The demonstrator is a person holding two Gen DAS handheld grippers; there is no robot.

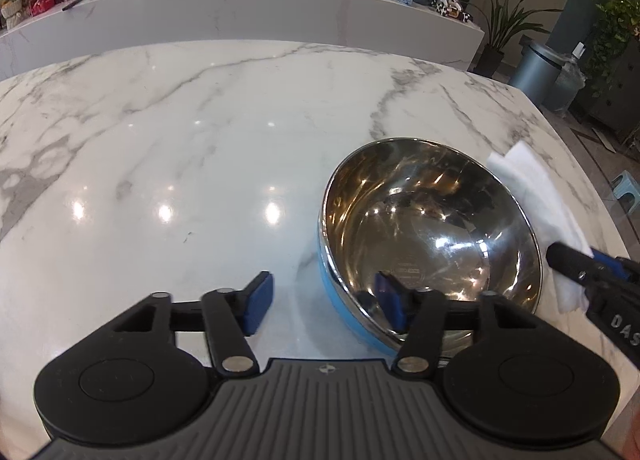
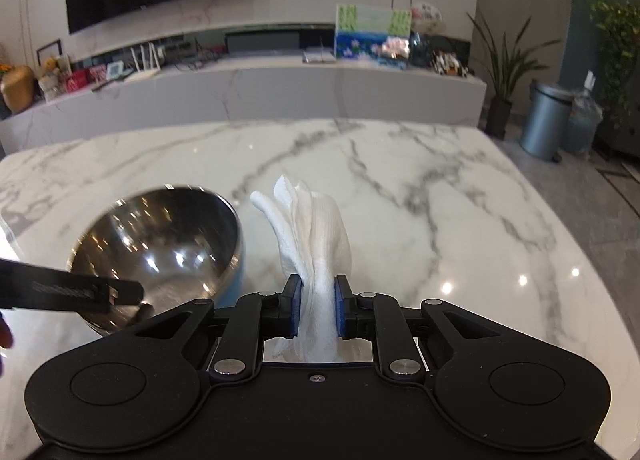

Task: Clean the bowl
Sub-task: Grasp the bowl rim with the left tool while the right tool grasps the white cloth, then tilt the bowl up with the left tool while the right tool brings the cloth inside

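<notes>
Your right gripper (image 2: 316, 310) has its fingers pinching the white cloth (image 2: 316, 232). The bowl (image 2: 160, 248) sits on the desk (image 2: 440, 200), just to the left of that cloth. Your left gripper (image 1: 326, 302) points down, fingers spread across the bowl's near rim, one inside and one outside, not squeezing yet.

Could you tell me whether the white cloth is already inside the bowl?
No: the white cloth is pinched in the right gripper and stands beside the bowl, whose steel inside is bare.
</notes>
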